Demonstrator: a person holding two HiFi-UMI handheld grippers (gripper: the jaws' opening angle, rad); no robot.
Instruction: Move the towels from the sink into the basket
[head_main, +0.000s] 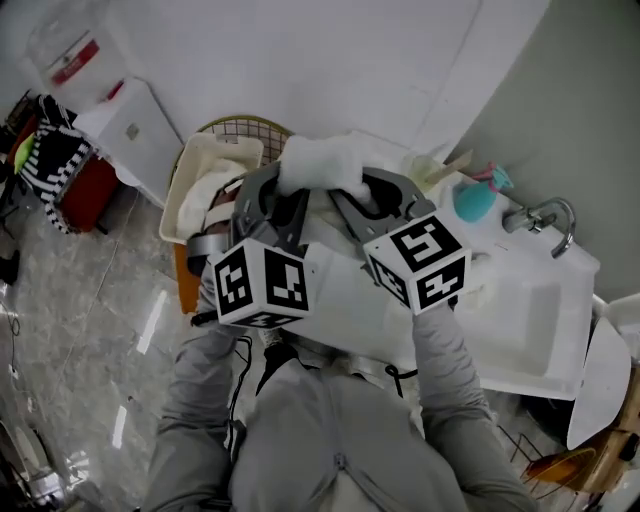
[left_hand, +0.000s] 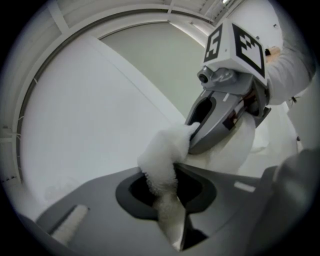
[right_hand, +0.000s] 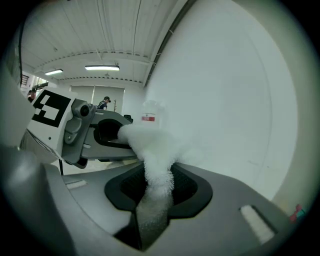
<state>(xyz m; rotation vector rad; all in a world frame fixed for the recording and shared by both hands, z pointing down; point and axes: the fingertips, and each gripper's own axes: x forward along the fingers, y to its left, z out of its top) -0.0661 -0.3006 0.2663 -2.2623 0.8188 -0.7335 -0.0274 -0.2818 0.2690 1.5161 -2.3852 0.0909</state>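
Towel (head_main: 320, 165): one, white and fluffy, bunched into a wad. It is held up in the air between both grippers in front of the pale wall, clear of the sink (head_main: 545, 335) and just beside the basket (head_main: 176, 195) rim.

Left gripper (head_main: 287, 192): jaws pinched tight on one end of the towel (left_hand: 162, 160), with pile squeezed out of the closed slot.

Right gripper (head_main: 350, 192): clamped likewise on the other end (right_hand: 152, 150). The two grippers' tips nearly meet.

Marker cubes (head_main: 262, 285): black-and-white square codes on each gripper, no letters.

Basket: cream plastic, on the floor side of the counter, with white cloth already lying inside.

Sink: white basin with a chrome faucet (head_main: 548, 222) at its far edge and a teal bottle (head_main: 476, 200) near it.

Container (head_main: 72, 55): translucent white, top left, with a red label. The print is probably text but too small to read.
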